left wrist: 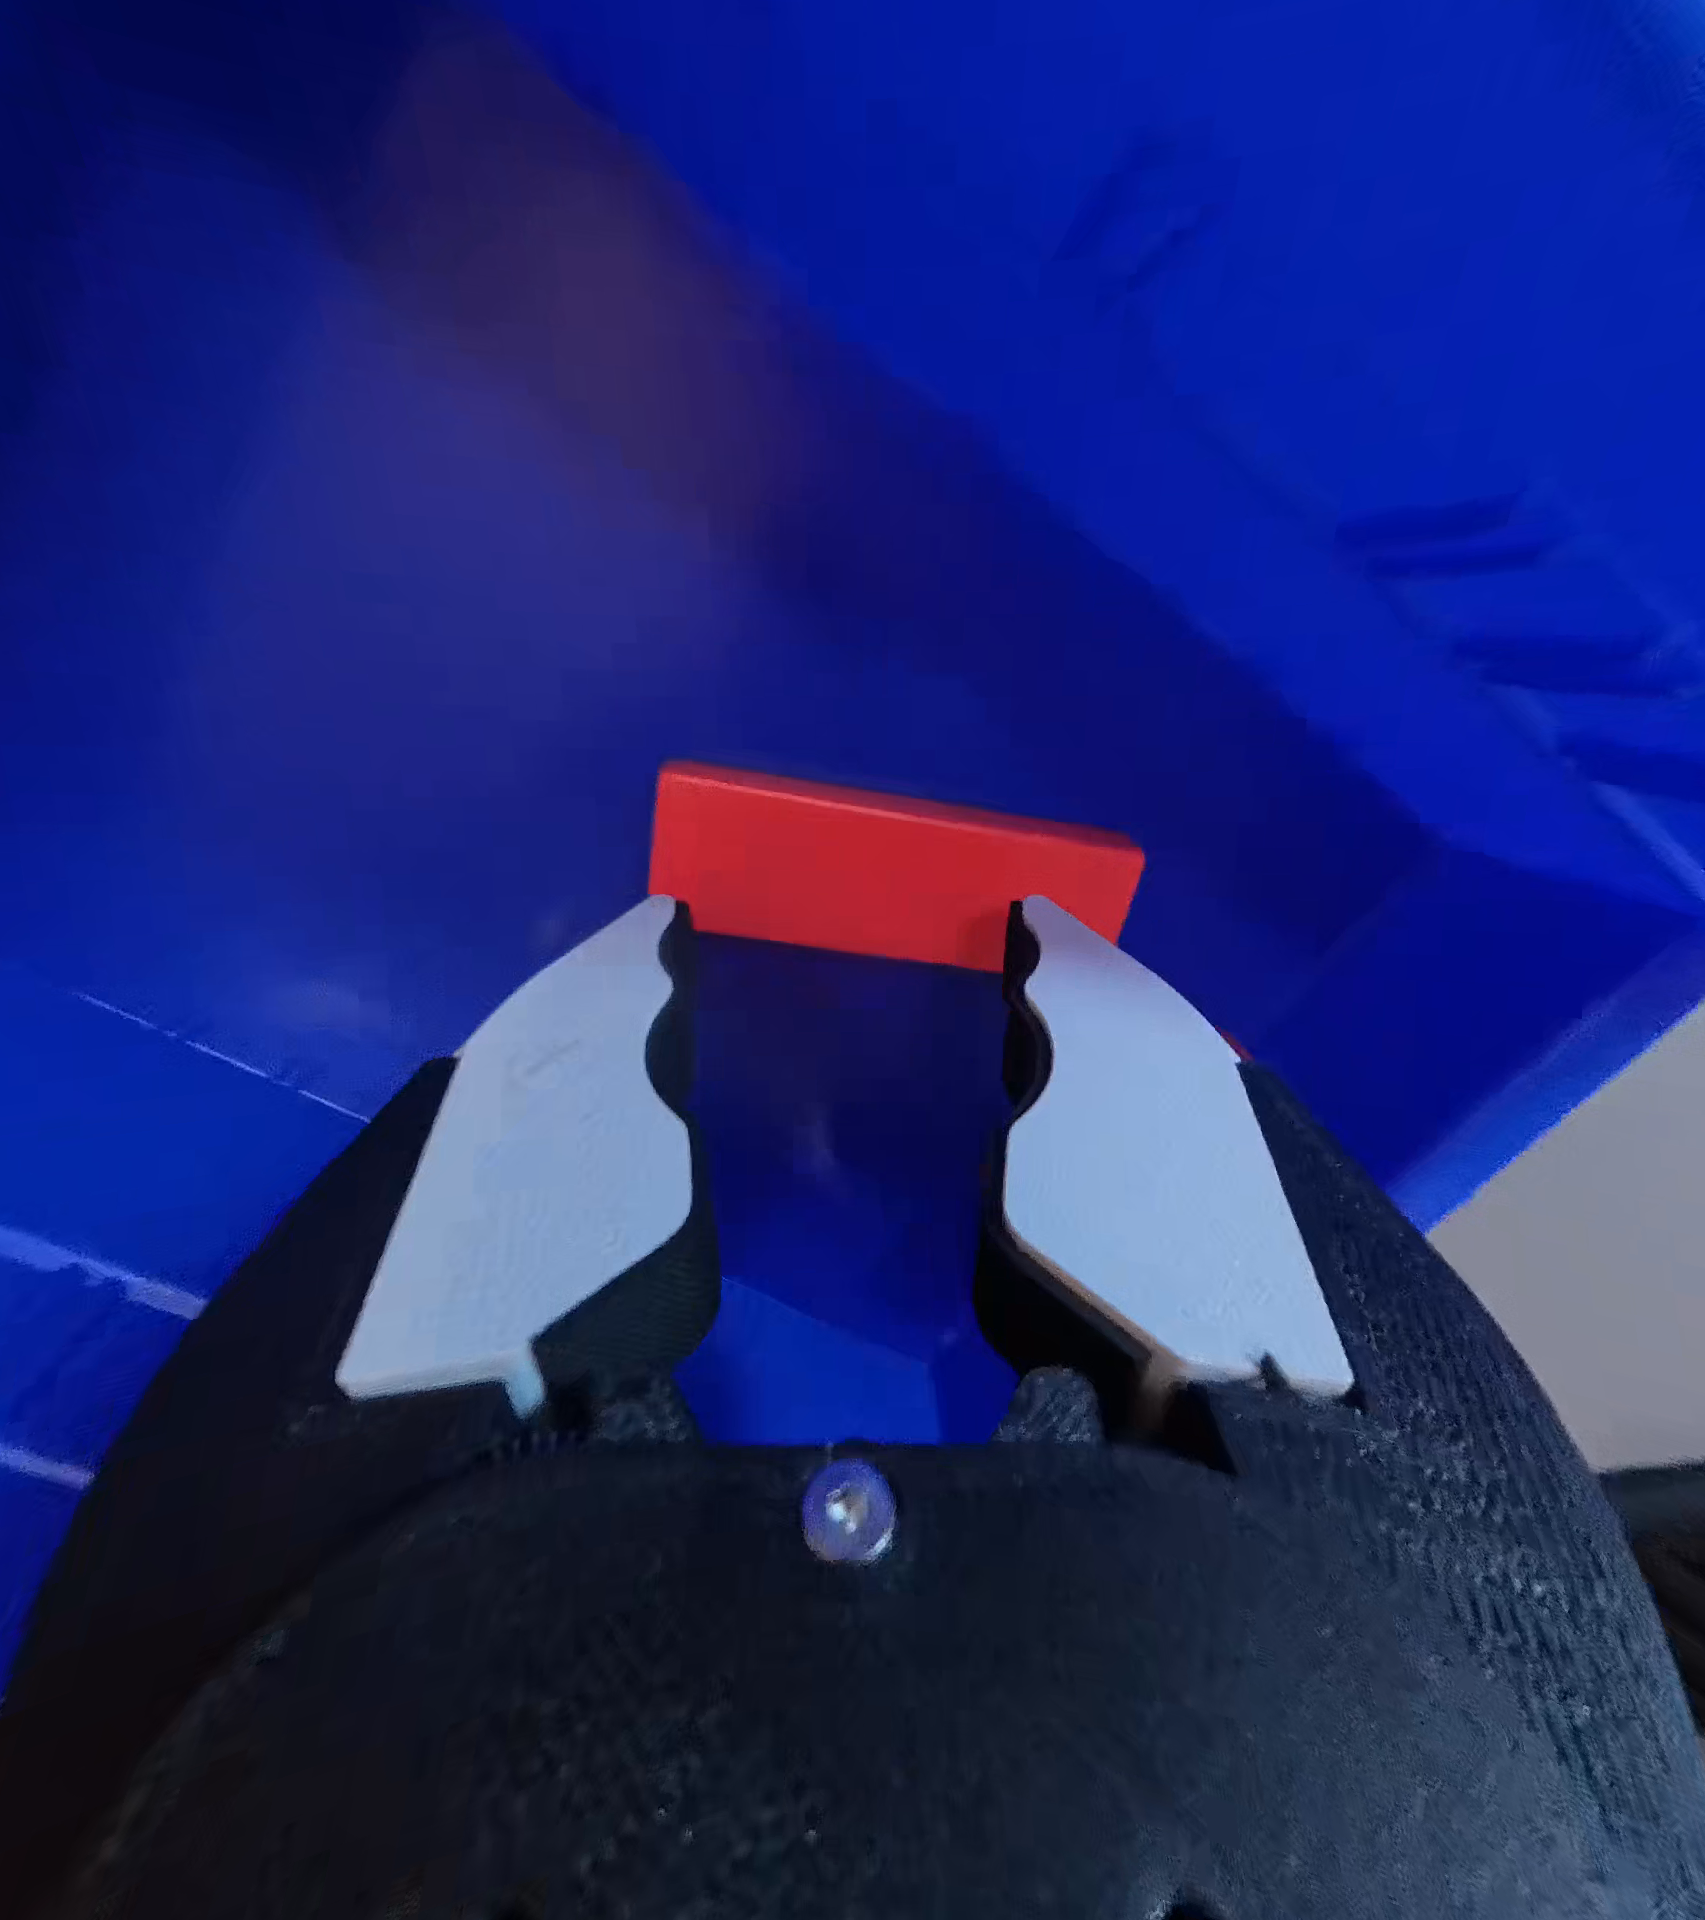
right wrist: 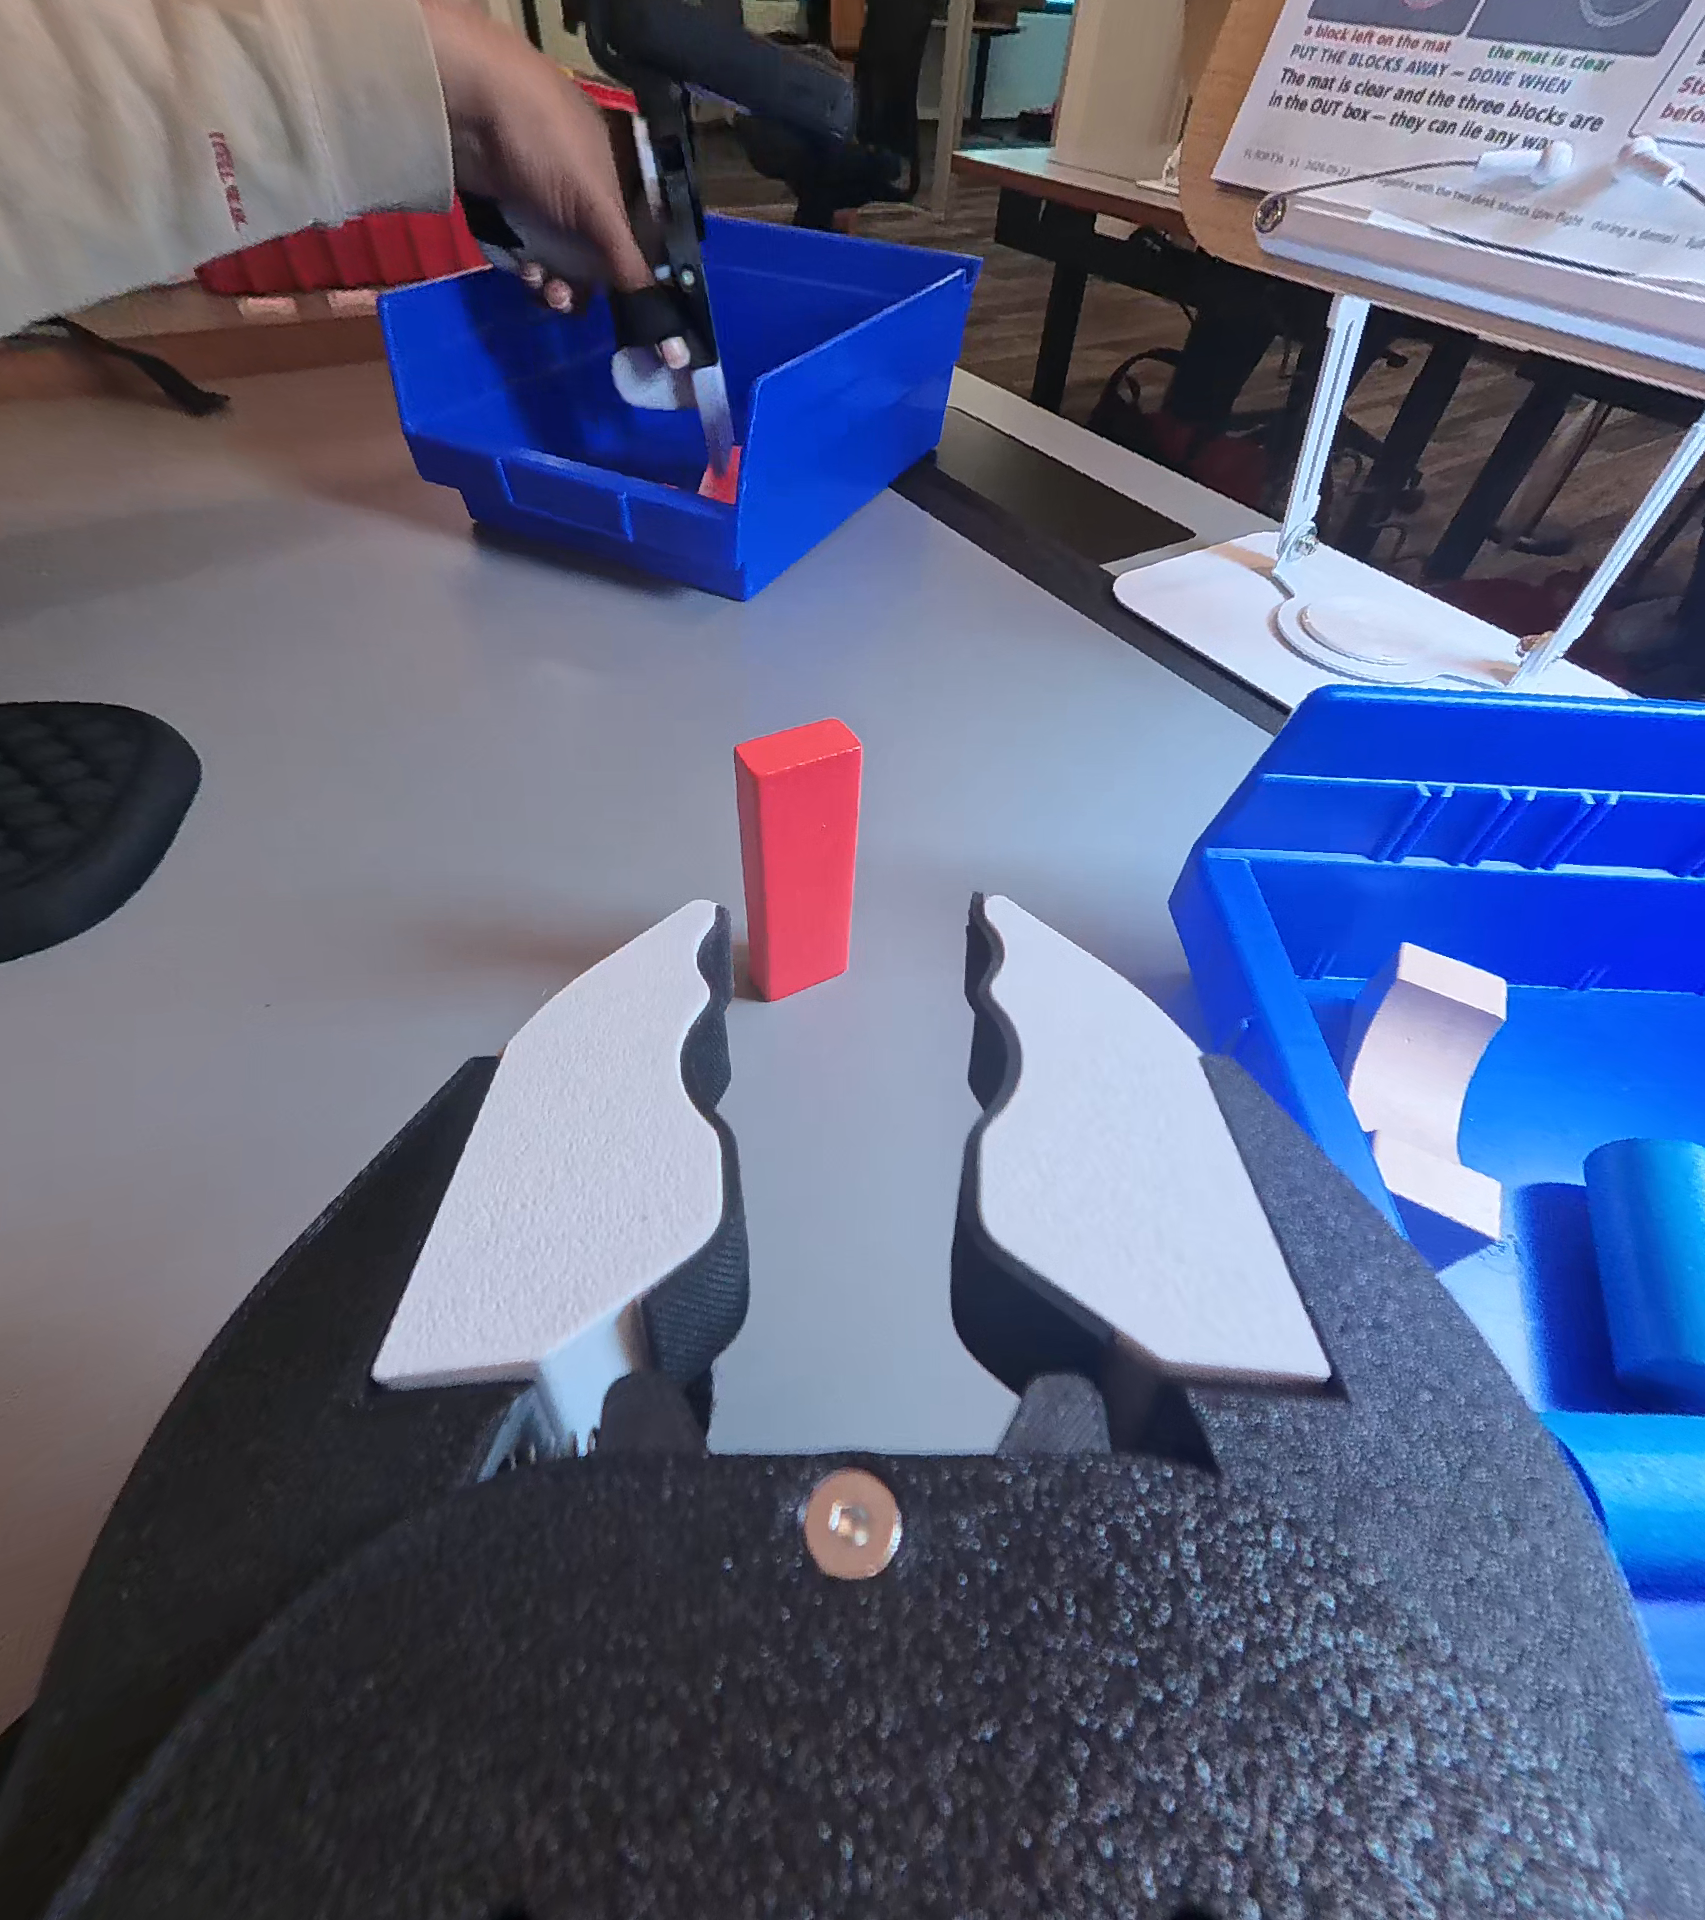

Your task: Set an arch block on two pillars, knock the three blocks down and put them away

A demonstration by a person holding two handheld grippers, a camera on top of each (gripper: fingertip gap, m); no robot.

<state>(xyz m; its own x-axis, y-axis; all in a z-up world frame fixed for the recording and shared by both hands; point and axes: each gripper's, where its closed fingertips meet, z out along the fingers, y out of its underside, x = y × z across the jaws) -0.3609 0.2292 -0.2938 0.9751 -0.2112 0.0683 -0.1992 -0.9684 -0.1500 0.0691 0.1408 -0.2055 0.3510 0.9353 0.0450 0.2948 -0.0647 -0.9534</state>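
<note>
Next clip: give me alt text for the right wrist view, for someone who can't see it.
The open right gripper hovers low over a grey table, pointing at a red block standing upright just ahead. Farther back, a hand lowers the left gripper into a blue bin; a second blue bin at right holds a wooden arch block and blue cylinders.

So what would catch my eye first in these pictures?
Probably the red block standing upright, alone on the grey table, just ahead of the open right gripper. Farther back, the left gripper reaches into a blue bin, a second red block at its fingertips.
</note>
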